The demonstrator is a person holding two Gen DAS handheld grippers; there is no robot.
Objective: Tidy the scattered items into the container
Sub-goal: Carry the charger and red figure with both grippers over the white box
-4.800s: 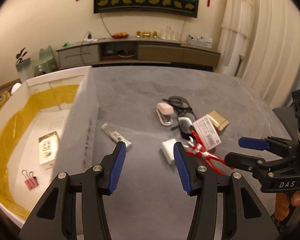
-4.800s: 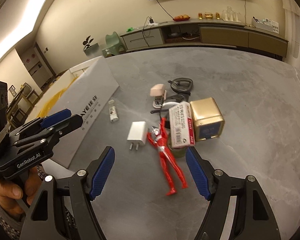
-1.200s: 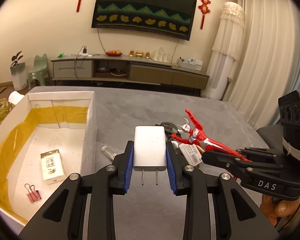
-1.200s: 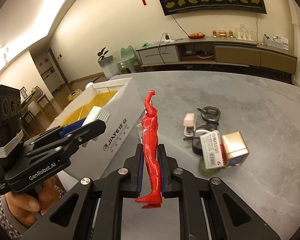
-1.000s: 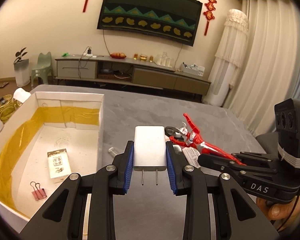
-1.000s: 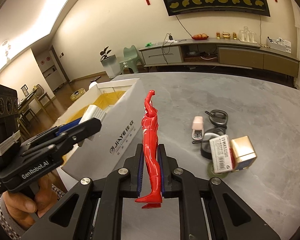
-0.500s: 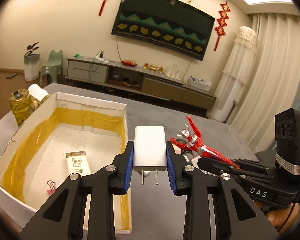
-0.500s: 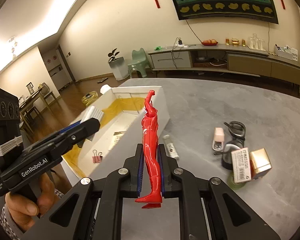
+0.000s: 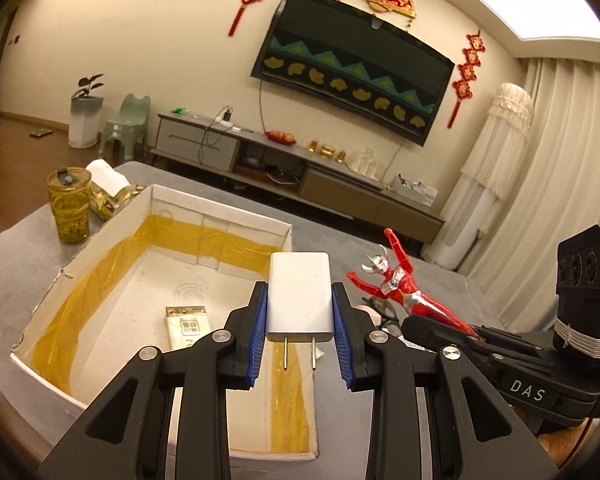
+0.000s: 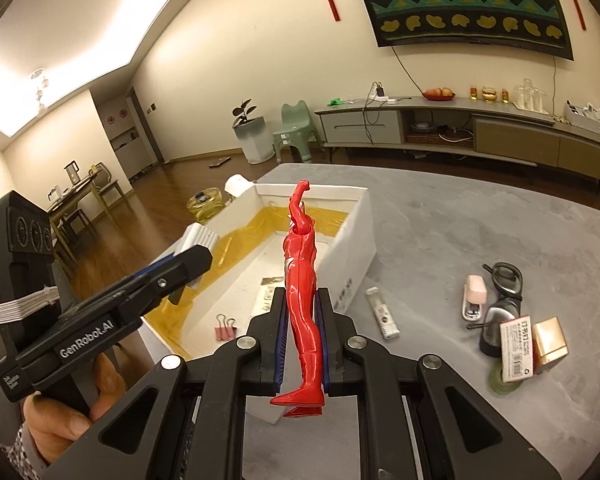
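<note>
My left gripper [image 9: 299,312] is shut on a white plug charger [image 9: 300,292], prongs toward the camera, held above the near right part of the white box [image 9: 100,236] lined with yellow tape. My right gripper [image 10: 302,312] is shut on the legs of a red toy figure [image 10: 300,264], upright, above the box's near right corner [image 10: 360,240]. The figure also shows in the left wrist view [image 9: 400,284]. Inside the box lie a small card packet [image 9: 188,326] and a pink binder clip [image 10: 225,327].
On the grey table right of the box lie a white tube [image 10: 382,312], a pink stapler [image 10: 474,296], glasses [image 10: 504,280], a labelled packet [image 10: 516,350] and a gold box [image 10: 550,340]. A glass jar [image 9: 68,204] and a paper roll [image 9: 106,178] stand beyond the box's far left.
Both grippers have moved left toward and over the box, each still holding its item. The box now fills more of both views.
</note>
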